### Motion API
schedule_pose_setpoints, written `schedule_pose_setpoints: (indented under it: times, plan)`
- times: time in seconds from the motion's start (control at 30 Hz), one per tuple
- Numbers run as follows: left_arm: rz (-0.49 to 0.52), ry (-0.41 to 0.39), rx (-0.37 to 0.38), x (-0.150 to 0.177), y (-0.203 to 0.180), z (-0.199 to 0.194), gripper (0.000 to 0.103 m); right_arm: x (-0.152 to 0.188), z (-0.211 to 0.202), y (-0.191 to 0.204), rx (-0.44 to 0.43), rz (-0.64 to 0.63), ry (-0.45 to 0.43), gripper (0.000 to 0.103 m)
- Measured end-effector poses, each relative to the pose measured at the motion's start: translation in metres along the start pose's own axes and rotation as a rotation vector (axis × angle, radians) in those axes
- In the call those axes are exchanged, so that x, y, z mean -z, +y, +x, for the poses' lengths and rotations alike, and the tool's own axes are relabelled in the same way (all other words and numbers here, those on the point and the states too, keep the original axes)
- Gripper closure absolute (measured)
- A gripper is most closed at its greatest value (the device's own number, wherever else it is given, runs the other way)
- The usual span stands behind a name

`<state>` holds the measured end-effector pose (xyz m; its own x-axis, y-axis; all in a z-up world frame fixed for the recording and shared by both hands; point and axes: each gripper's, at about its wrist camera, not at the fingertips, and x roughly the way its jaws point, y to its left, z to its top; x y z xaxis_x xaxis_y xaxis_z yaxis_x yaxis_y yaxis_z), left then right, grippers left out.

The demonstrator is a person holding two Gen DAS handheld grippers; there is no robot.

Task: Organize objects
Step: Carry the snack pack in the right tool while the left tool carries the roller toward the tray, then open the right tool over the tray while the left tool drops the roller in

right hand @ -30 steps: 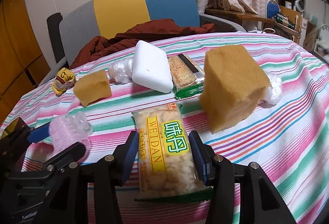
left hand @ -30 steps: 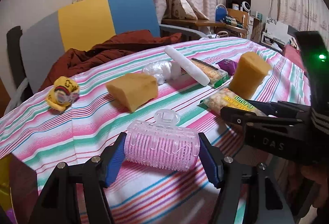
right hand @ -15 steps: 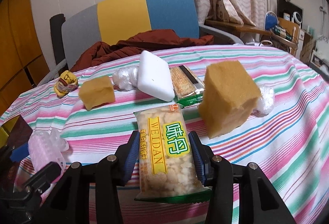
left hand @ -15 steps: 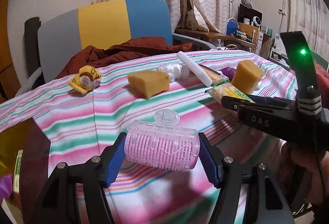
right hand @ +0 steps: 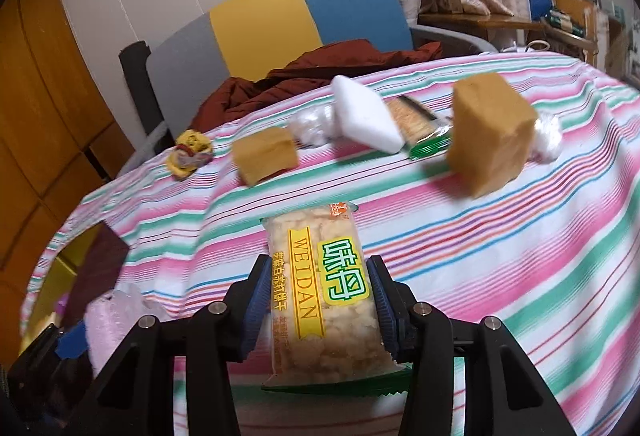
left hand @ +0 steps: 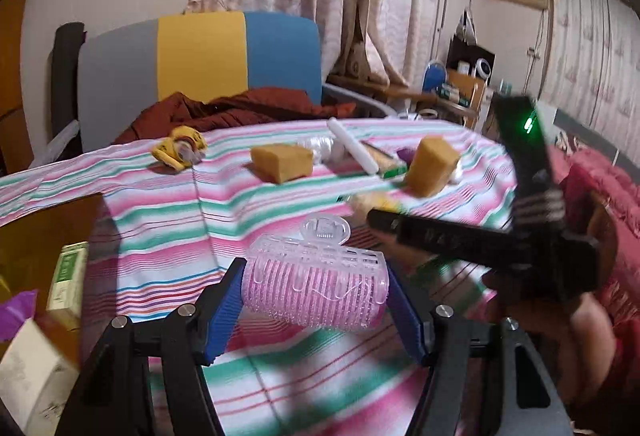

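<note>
Left wrist view: my left gripper (left hand: pixel 316 310) is clamped end to end on the pink hair roller (left hand: pixel 316 286), held in the air above the near edge of the striped tablecloth (left hand: pixel 168 211). The blue pads (left hand: pixel 225 310) grip only the roller's springy ends. Risk, as I judge it: the bristled cylinder could pivot or pop out if I swing fast. A yellow bin (left hand: pixel 44 236) with boxes sits near left; its rim could catch the roller on the way in. The right gripper's black body (left hand: pixel 472 240) crosses close on the right, so the two could collide.

Right wrist view: my right gripper (right hand: pixel 318 300) is closed on the Weidan snack packet (right hand: pixel 324 292), lifted off the cloth, near centre. Slick film, crumbly contents: it may slide out or get crushed. The tall sponge block (right hand: pixel 490 137), far right, stands tilted and looks easy to topple.
</note>
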<state>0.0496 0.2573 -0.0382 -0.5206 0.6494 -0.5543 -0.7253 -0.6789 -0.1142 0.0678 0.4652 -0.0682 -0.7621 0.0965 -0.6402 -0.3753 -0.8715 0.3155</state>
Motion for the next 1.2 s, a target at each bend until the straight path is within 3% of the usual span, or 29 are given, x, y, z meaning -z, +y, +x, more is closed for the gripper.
schedule_pose_setpoints:
  times: [0.37, 0.67, 0.9, 1.2]
  plan:
    - [-0.123, -0.102, -0.011, -0.004, 0.039, -0.068, 0.035, 0.011, -0.007, 0.055, -0.111, -0.058, 0.038, 0.055]
    - [-0.238, -0.194, -0.133, -0.002, 0.101, -0.131, 0.035, 0.004, -0.019, 0.140, -0.266, -0.209, 0.029, 0.055]
    - [-0.363, -0.165, -0.266, 0.023, 0.160, -0.151, 0.035, 0.006, -0.014, 0.217, -0.377, -0.345, 0.073, 0.055]
    - [-0.436, -0.080, -0.330, 0.051, 0.198, -0.146, 0.035, 0.012, 0.015, 0.278, -0.410, -0.446, 0.189, 0.055]
